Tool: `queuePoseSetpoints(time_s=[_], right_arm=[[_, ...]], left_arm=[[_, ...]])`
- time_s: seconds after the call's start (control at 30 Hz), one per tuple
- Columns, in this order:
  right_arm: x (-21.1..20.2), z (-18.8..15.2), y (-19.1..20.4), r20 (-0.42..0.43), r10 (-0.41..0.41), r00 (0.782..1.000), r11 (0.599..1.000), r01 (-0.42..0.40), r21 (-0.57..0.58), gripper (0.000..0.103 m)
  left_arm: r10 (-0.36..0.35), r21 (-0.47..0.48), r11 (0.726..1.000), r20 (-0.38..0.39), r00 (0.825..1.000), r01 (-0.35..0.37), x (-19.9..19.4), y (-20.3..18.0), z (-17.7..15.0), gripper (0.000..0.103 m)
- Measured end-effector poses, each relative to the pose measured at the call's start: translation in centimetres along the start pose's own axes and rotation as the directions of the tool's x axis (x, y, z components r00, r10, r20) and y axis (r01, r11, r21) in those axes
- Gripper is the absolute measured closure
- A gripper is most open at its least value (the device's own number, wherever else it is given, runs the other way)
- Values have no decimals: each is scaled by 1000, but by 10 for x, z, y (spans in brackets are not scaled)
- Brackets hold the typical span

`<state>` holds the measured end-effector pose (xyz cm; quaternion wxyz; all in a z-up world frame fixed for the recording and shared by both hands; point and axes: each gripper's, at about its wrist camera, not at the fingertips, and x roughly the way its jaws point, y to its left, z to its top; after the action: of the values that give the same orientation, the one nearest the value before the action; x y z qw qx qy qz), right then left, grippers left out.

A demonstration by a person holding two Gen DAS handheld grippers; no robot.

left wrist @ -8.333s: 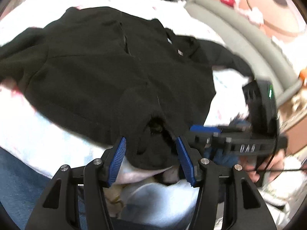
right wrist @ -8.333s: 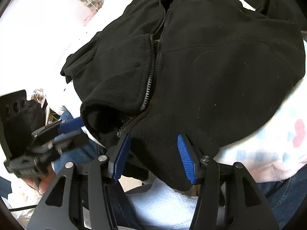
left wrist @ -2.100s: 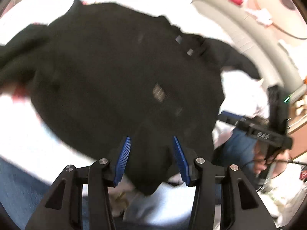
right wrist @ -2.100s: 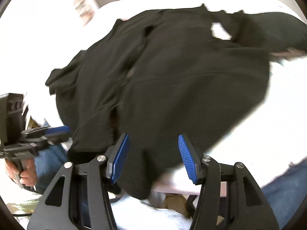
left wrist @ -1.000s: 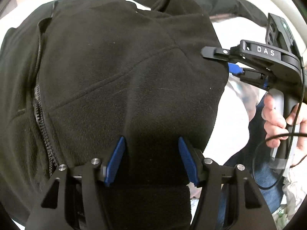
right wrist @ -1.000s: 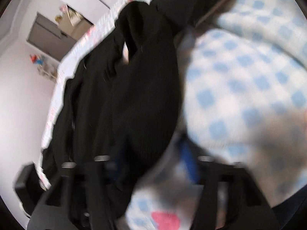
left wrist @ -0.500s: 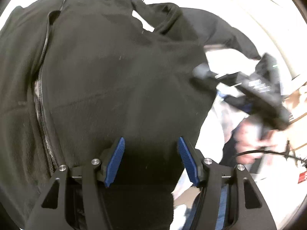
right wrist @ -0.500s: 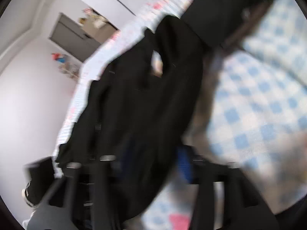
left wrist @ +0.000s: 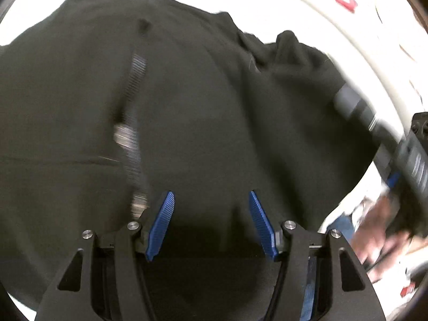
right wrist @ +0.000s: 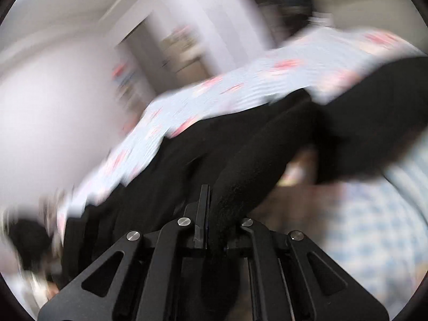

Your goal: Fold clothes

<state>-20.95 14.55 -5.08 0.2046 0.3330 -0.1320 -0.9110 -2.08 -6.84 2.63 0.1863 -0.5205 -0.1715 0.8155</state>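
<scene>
A black fleece zip jacket (left wrist: 200, 101) lies spread on a bed and fills the left wrist view; its zipper (left wrist: 133, 123) runs down the left of centre. My left gripper (left wrist: 211, 224) is open, its blue pads (left wrist: 160, 222) resting over the jacket's near hem without pinching it. My right gripper (right wrist: 214, 214) is shut on a fold of the jacket (right wrist: 240, 187) and lifts that edge; the cloth stretches away from it. The right gripper also shows, blurred, at the right of the left wrist view (left wrist: 406, 155).
The bed has a white and blue checked cover with pink hearts (right wrist: 214, 93). A pale wall and a doorway (right wrist: 187, 40) lie beyond it. The person's hand (left wrist: 382, 227) and jeans (left wrist: 339, 224) are at the lower right of the left wrist view.
My right gripper has closed on the jacket's edge and swung upward with it, very blurred. My left gripper stays open over the hem while the jacket shifts beneath it.
</scene>
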Motion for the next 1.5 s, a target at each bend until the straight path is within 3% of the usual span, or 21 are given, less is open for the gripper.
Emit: queuePoseSetpoints(time_s=[0.1, 0.17, 0.23, 0.3, 0.4, 0.47, 0.53, 0.6, 0.63, 0.67, 0.7, 0.77, 0.87, 0.97, 1.03, 1.17, 1.23, 1.3, 1.4, 1.47, 1.5], right_arm=[[46, -28, 27, -207, -3, 978, 997, -14, -79, 92], [65, -48, 32, -299, 13, 954, 997, -34, -64, 89], [65, -66, 32, -349, 27, 937, 999, -41, -34, 75], [58, -76, 34, -353, 28, 935, 997, -50, -54, 67], [54, -76, 25, -345, 16, 939, 1000, -21, -11, 69], [51, -78, 15, -339, -37, 940, 998, 49, 29, 69], [49, -79, 10, -334, -75, 940, 995, 93, 39, 69], [48, -78, 6, -327, -107, 939, 991, 126, 39, 66], [48, -76, 4, -326, -137, 935, 988, 154, 28, 66], [49, -75, 3, -323, -159, 933, 984, 176, 23, 66], [49, -75, -1, -314, -162, 935, 983, 182, 33, 66], [50, -74, -5, -303, -182, 935, 978, 203, 39, 67], [49, -74, -10, -287, -218, 933, 970, 239, 40, 69], [48, -72, -10, -264, -280, 923, 955, 295, 20, 72], [49, -73, -16, -271, -302, 914, 947, 321, 28, 75], [47, -77, -40, -305, -383, 872, 907, 417, 54, 76], [41, -79, -56, -307, -416, 856, 886, 458, 76, 55], [37, -79, -69, -309, -363, 879, 896, 421, 144, 55], [25, -73, -63, -260, -385, 886, 896, 426, 124, 55], [21, -69, -60, -233, -336, 913, 919, 371, 129, 55], [21, -68, -61, -228, -293, 928, 932, 330, 146, 55]], left_arm=[[38, -58, 998, 67, 997, -34, -28, 24, 8, 44], [11, -18, 1000, 63, 998, -10, -38, 26, 16, 44], [-9, 68, 998, 49, 999, 5, -38, 10, 24, 44], [-26, 164, 986, 34, 999, 20, -28, -15, 34, 44], [-36, 267, 963, -26, 999, 41, 7, -52, 48, 42], [-21, 339, 939, -101, 995, 54, 41, -81, 54, 40], [64, 415, 910, -143, 988, 1, 77, -103, 61, 39], [156, 422, 904, -166, 974, -73, 101, -107, 61, 40], [193, 414, 904, -179, 965, -105, 111, -107, 61, 52], [189, 397, 912, -184, 965, -103, 113, -107, 62, 68], [149, 373, 925, -183, 972, -71, 108, -108, 64, 74], [117, 388, 920, -130, 985, -58, 90, -114, 64, 81], [136, 459, 884, -63, 989, -93, 65, -122, 63, 82], [97, 411, 910, -75, 992, -58, 51, -117, 63, 82], [82, 375, 926, -89, 993, -43, 48, -109, 59, 77], [162, 318, 942, -158, 974, -105, 70, -81, 38, 55], [182, 311, 943, -192, 964, -116, 78, -74, 31, 53], [152, 319, 943, -162, 975, -94, 66, -84, 37, 53], [75, 384, 921, -17, 997, -63, 33, -113, 59, 46], [34, 445, 893, 87, 996, -69, 22, -131, 72, 31], [28, 466, 882, 106, 994, -75, 25, -138, 79, 31]])
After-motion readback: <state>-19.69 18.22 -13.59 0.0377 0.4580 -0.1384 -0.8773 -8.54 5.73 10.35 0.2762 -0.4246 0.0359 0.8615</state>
